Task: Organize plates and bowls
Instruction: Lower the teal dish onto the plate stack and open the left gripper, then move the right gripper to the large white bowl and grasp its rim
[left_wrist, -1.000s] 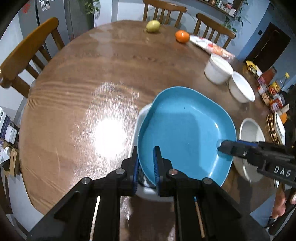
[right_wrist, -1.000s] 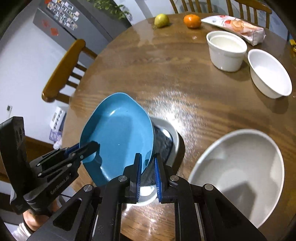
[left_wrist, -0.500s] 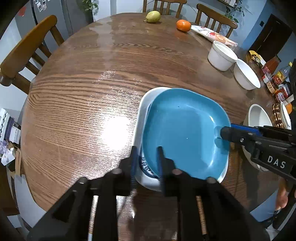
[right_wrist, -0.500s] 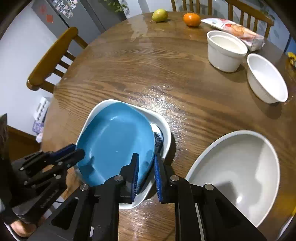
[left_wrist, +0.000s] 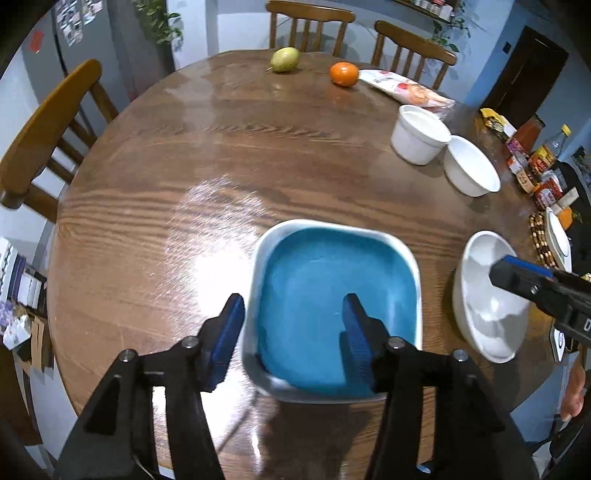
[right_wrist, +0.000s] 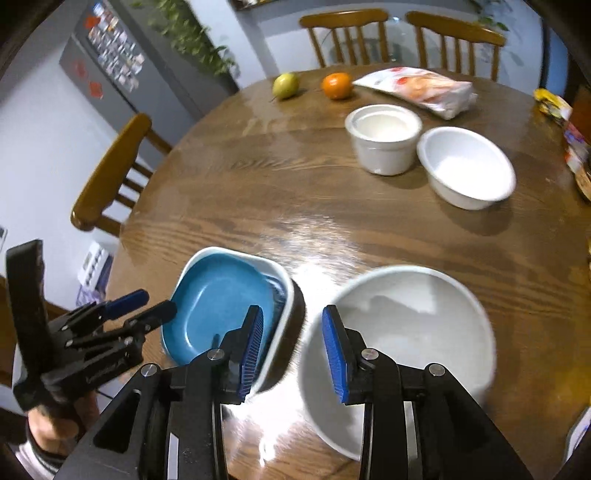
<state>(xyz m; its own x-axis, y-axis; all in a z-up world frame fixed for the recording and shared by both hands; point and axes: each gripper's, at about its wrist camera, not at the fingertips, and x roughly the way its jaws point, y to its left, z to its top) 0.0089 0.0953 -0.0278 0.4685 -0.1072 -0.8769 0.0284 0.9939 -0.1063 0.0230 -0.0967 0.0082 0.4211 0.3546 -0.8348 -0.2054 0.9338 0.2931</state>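
Blue plate (left_wrist: 332, 306) lies flat, nested in white dish (left_wrist: 408, 258) on table (left_wrist: 184, 177). Left gripper (left_wrist: 291, 332) jaws have just been opening; pads stand apart over the plate's near edge, pressing nothing. Large white bowl (left_wrist: 484, 314) beside, right.

On the table (left_wrist: 155, 155), one plate (left_wrist: 332, 295) lies nested in a larger plate (left_wrist: 258, 258) near the front edge. Just right of them stands a wide bowl (right_wrist: 424, 321). Farther back right, a ramekin (right_wrist: 384, 142) and a bowl (right_wrist: 467, 166) sit side by side (nearly touching). Behind those lie a packet (right_wrist: 417, 86), an orange (right_wrist: 337, 85) and a pear (right_wrist: 285, 85).
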